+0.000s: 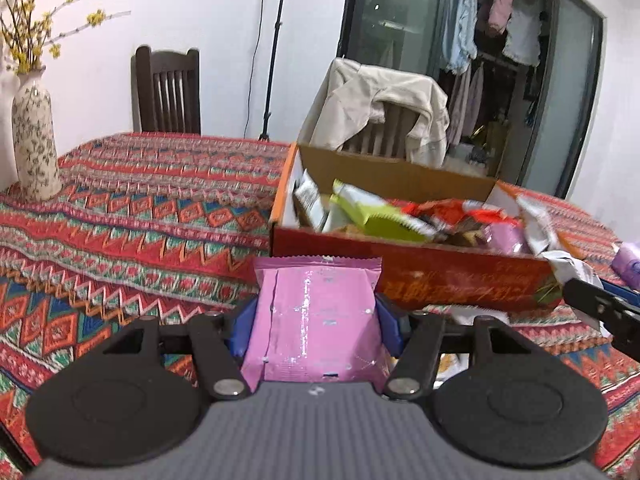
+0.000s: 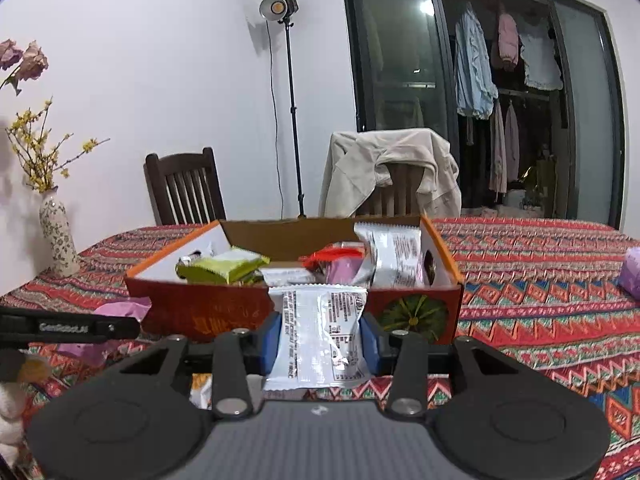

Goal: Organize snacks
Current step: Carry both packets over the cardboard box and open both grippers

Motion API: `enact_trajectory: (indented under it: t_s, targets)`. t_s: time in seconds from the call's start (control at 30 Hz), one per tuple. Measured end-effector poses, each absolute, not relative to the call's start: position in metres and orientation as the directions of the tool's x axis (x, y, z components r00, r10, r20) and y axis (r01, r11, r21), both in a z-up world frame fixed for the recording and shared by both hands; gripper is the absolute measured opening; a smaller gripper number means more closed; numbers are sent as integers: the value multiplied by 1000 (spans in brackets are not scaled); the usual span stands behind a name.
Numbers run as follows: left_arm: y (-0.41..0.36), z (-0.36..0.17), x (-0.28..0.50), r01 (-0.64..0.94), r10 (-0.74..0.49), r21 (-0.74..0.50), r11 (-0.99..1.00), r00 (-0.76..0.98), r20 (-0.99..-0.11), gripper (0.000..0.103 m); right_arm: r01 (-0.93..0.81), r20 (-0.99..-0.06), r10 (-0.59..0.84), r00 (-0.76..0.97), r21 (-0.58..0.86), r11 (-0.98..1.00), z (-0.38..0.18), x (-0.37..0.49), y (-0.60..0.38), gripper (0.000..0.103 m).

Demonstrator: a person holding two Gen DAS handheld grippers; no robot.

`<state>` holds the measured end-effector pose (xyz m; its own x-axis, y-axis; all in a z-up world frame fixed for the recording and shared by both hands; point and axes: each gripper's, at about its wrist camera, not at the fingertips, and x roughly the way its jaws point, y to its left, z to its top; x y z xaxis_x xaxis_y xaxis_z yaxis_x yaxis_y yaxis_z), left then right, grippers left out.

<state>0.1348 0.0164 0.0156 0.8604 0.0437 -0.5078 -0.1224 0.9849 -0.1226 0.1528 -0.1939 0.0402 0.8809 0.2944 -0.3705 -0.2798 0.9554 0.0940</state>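
At the far left of the patterned tablecloth (image 1: 132, 200) a floral vase (image 1: 34, 140) with yellow sprigs is seen. A pink snack packet (image 1: 316, 320) is pinched between the blue pads of the left gripper (image 1: 316, 322), raised above the cloth just in front of the red cardboard box (image 1: 440, 276). Inside the box, green, red, white and purple packets are heaped. In the right wrist view, a silver snack packet (image 2: 320, 336) is clamped upright in the right gripper (image 2: 320, 338), close before the box's front wall. A purple packet (image 2: 632, 278) is seen lying on the cloth well to the right.
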Motion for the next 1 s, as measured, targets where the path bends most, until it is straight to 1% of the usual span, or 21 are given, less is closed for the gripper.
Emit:
enact_trajectory:
  t_s: [0.27,0.53,0.83,1.0]
  targets:
    - [6,61,146,-82,13,-141,987,902,-431,62,-257,-312,264,913,64,964,83,165,-192,41]
    - [-6,86,186,-82,15,-151,985,915,-403,62,-202,-321,219,921,87,976,92,213,-191,41]
    - [-19,72,233,-103,49,-122,987,922,-383,62,-150,-328,175,928,99,984,73,253,-194,41]
    - [-18,52,249,-110,65,-96,989,922,-381,62,-144,-361,164,918,83,986,54,267,-194,41]
